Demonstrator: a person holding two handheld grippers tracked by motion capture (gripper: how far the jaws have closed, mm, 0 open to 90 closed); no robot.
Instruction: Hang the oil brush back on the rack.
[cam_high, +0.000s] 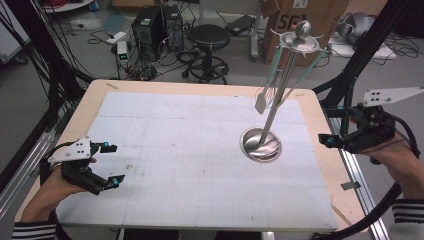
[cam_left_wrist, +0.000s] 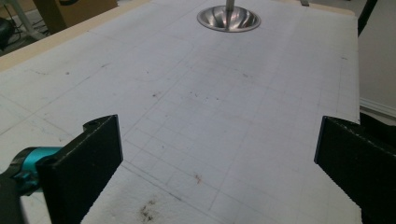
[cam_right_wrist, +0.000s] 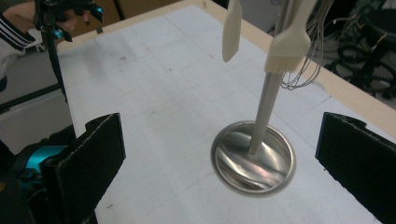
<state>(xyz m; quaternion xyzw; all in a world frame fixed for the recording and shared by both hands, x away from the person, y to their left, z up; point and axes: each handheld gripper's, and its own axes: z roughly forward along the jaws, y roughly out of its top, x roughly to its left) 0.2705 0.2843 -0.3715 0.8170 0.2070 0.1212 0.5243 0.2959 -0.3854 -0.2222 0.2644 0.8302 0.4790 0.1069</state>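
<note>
A steel utensil stand (cam_high: 260, 144) rises from its round base right of the mat's middle, its pole topped by a disc (cam_high: 300, 42). From that disc hang a pale spatula (cam_high: 260, 103) and a wire whisk (cam_high: 270, 93). My left gripper (cam_high: 114, 164) is open over the mat's near-left corner, far from the stand. My right gripper (cam_high: 334, 125) is open beyond the table's right edge, pointing at the stand. In the right gripper view the base (cam_right_wrist: 254, 161), spatula (cam_right_wrist: 231, 32), a brush (cam_right_wrist: 287, 44) and whisk (cam_right_wrist: 308, 60) sit between the spread jaws. The base (cam_left_wrist: 228, 18) appears far ahead in the left gripper view.
A white gridded mat (cam_high: 190, 165) covers the wooden table (cam_high: 95, 92). Black frame struts (cam_high: 367, 45) stand at the right. Behind the table, on the floor, are a stool (cam_high: 208, 37), computer towers (cam_high: 157, 27) and a cardboard box (cam_high: 305, 15).
</note>
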